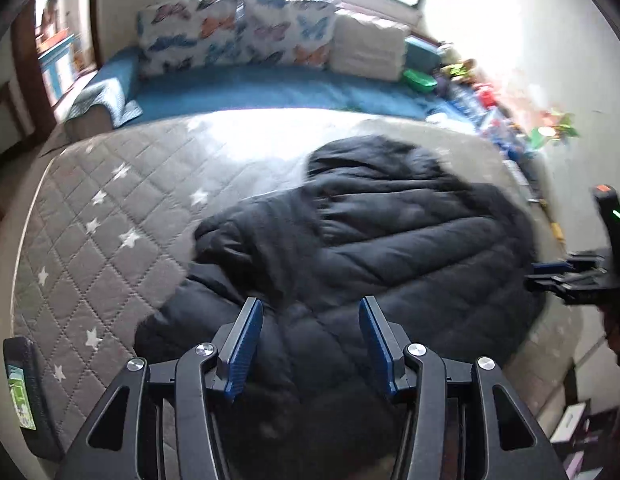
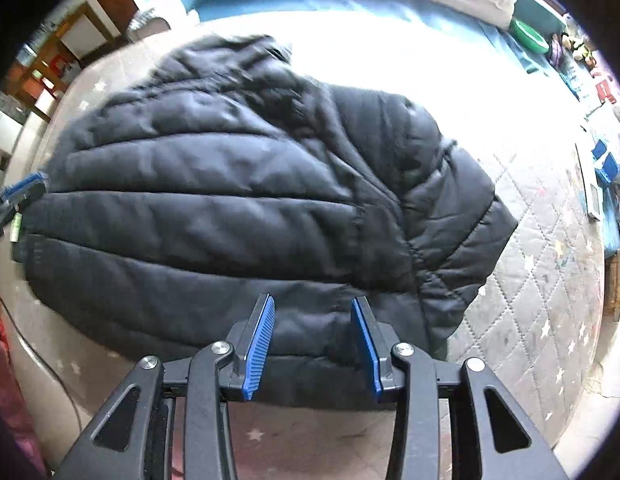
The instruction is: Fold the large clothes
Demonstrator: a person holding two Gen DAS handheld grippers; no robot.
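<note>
A large black quilted puffer jacket (image 1: 370, 232) lies spread on a grey star-patterned quilted mattress (image 1: 109, 208). My left gripper (image 1: 312, 312) is open and empty, hovering over the jacket's near left part. My right gripper (image 2: 313, 310) is open and empty above the jacket's (image 2: 229, 184) near hem. The right gripper also shows at the right edge of the left wrist view (image 1: 570, 280). The left gripper's blue-padded tip shows at the left edge of the right wrist view (image 2: 21, 192). A sleeve (image 2: 462, 216) lies folded over the jacket's right side.
Butterfly-print cushions (image 1: 237, 28) and a white folded blanket (image 1: 370, 48) sit on a blue sofa cover (image 1: 249, 88) beyond the mattress. Toys and small items (image 1: 490, 96) line the right wall. A dark phone-like object (image 1: 25, 392) lies at the mattress's left edge.
</note>
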